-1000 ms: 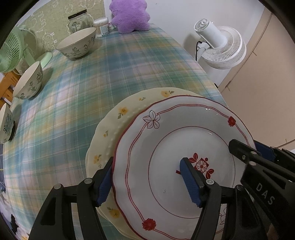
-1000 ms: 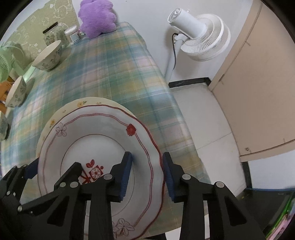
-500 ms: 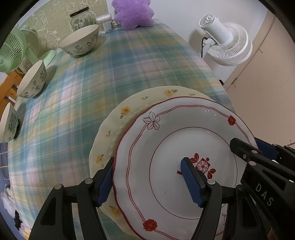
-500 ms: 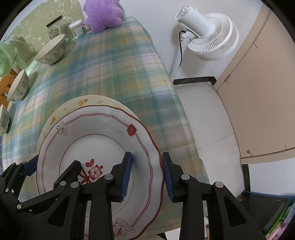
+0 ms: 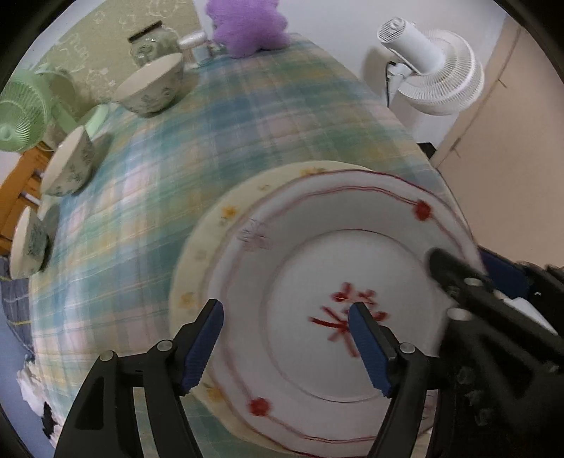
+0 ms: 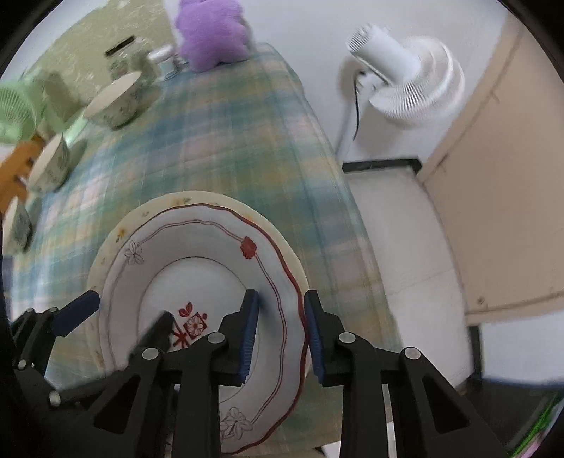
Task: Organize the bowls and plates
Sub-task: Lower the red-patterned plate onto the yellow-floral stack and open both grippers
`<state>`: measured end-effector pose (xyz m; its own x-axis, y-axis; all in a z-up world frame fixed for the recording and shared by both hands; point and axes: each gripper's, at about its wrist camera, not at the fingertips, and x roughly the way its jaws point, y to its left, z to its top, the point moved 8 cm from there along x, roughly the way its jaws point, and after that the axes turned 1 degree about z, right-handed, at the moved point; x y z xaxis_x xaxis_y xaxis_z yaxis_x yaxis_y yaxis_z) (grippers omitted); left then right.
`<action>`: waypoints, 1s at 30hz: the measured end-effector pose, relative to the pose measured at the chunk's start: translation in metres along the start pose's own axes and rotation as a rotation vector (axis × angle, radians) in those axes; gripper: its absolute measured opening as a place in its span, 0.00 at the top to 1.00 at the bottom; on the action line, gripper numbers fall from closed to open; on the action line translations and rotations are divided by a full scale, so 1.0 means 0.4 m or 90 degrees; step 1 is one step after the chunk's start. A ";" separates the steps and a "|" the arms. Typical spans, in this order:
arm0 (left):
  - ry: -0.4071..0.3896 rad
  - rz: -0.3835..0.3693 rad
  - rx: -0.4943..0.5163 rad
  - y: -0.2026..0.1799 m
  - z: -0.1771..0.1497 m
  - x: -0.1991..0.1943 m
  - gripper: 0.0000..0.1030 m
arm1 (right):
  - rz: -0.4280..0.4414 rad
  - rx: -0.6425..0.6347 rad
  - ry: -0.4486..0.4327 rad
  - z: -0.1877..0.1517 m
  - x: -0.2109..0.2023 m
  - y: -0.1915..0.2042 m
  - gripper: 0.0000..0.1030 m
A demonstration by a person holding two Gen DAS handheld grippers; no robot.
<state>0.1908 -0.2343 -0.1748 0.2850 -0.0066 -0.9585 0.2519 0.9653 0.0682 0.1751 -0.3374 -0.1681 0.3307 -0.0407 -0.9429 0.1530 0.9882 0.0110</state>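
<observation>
A white plate with red trim (image 5: 317, 282) (image 6: 197, 282) lies on a cream plate with yellow flowers (image 5: 211, 225) (image 6: 169, 204) near the table's front right edge. My left gripper (image 5: 285, 338) is open, its fingers straddling the white plate's left rim. My right gripper (image 6: 280, 331) stands around the white plate's right rim with narrow gaps either side. Three floral bowls (image 5: 151, 88) (image 5: 68, 165) (image 5: 28, 243) sit along the table's left side, also in the right wrist view (image 6: 116, 102).
The table has a plaid cloth (image 5: 211, 123). A purple plush (image 5: 246, 24), a jar (image 5: 148, 42) and a small tin (image 5: 192, 42) stand at the far end. A green fan (image 5: 21, 116) is at left, a white fan (image 5: 433, 77) on the floor at right.
Both views shifted and are blurred by motion. The plates and both grippers moved together relative to the table. The left gripper stays open; the right stays around the rim.
</observation>
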 end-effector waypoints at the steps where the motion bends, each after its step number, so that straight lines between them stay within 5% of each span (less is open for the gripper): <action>1: 0.000 0.002 0.001 0.000 0.001 0.001 0.26 | 0.005 0.002 0.002 0.001 0.009 0.003 0.71; 17: 0.004 -0.081 -0.054 0.004 0.001 0.009 0.24 | 0.020 -0.025 0.021 0.020 0.035 0.030 0.64; 20: 0.002 -0.084 -0.066 0.003 0.002 0.009 0.23 | 0.026 -0.036 0.025 0.026 0.039 0.033 0.54; 22: 0.001 -0.082 -0.072 0.004 0.003 0.009 0.23 | 0.037 -0.038 0.030 0.025 0.044 0.038 0.37; 30: -0.018 -0.064 -0.100 0.027 0.002 -0.008 0.23 | 0.080 -0.069 0.024 0.036 0.045 0.067 0.26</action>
<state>0.1934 -0.2242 -0.1707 0.2925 -0.1103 -0.9499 0.1339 0.9883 -0.0735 0.1985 -0.3137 -0.1799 0.3055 0.0878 -0.9481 0.0108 0.9954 0.0956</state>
